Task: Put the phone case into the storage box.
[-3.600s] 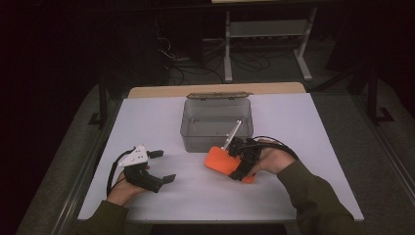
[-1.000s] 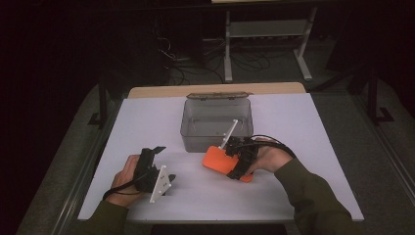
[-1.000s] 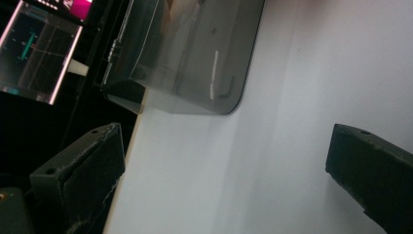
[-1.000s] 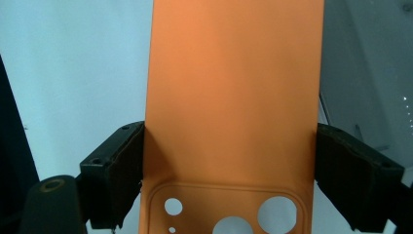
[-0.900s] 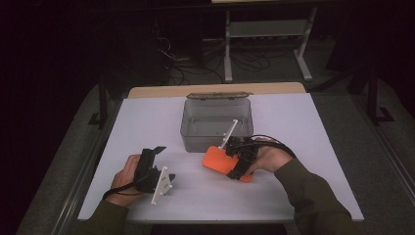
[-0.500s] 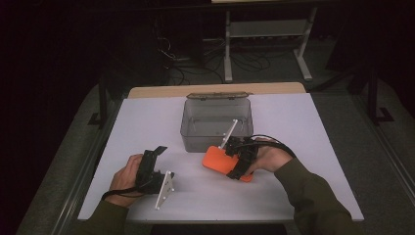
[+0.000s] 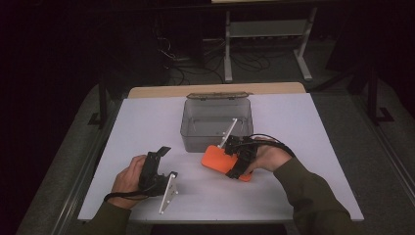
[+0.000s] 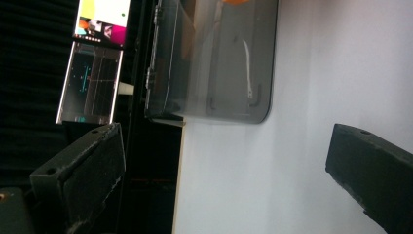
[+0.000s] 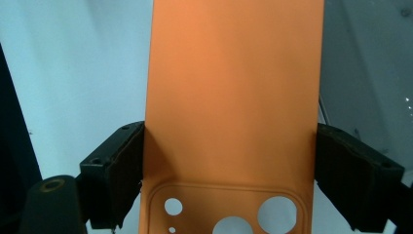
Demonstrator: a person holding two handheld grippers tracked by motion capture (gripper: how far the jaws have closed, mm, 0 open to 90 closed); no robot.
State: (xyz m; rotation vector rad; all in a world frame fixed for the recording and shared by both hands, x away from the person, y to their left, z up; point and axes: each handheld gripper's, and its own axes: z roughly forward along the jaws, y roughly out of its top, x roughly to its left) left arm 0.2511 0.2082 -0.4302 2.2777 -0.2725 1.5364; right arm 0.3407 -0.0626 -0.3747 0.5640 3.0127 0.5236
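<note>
Orange plastic phone case [image 9: 234, 97] with round camera cut-outs sits pinched by its long edges between the jaws of the right gripper [image 9: 234, 195], just near of a clear grey plastic box [image 7: 216, 122] at the centre of the white table [image 7: 323, 142]. Well to the left, the left gripper [image 8: 224, 180] is turned on its side, jaws spread around nothing.
</note>
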